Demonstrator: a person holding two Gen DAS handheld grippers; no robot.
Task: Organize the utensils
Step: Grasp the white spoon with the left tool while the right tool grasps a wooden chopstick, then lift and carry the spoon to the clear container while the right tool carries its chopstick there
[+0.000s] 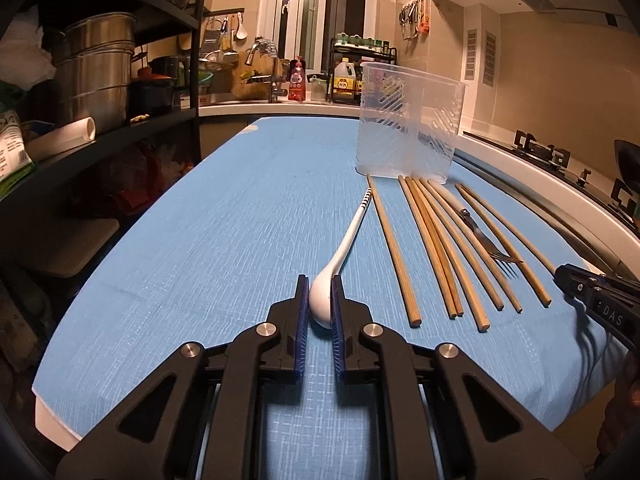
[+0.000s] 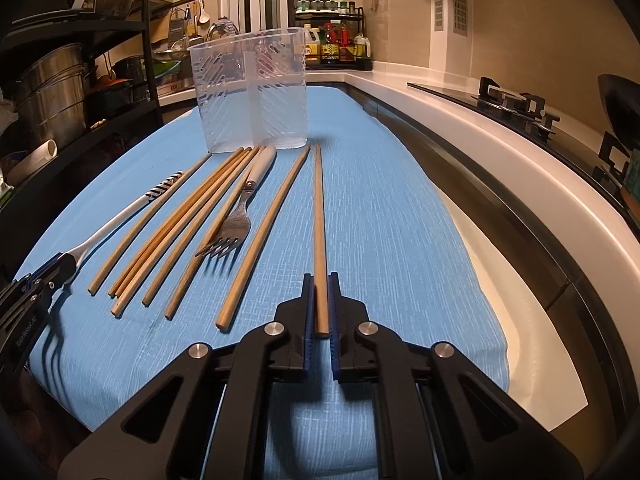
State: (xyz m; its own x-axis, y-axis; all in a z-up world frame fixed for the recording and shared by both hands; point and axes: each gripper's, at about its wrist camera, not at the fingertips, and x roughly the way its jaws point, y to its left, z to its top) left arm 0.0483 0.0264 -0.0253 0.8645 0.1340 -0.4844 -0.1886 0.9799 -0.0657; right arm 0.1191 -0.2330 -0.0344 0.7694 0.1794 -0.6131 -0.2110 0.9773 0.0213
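My left gripper (image 1: 320, 284) is shut on the bowl of a white spoon (image 1: 344, 256) with a striped handle end; the spoon lies on the blue cloth (image 1: 240, 220). My right gripper (image 2: 320, 280) is shut on the near end of a wooden chopstick (image 2: 319, 220), the rightmost one. Several more chopsticks (image 2: 192, 232) and a metal fork (image 2: 232, 228) with a pale handle lie side by side between the two. A clear two-compartment holder (image 2: 252, 96) stands upright just beyond them; it also shows in the left wrist view (image 1: 408, 120). Both compartments look empty.
A dark shelf rack (image 1: 100, 80) with steel pots stands on the left. A white counter edge (image 2: 500, 152) with a gas hob (image 2: 516, 104) runs along the right. A sink, bottles and a spice rack (image 2: 332, 36) are at the back.
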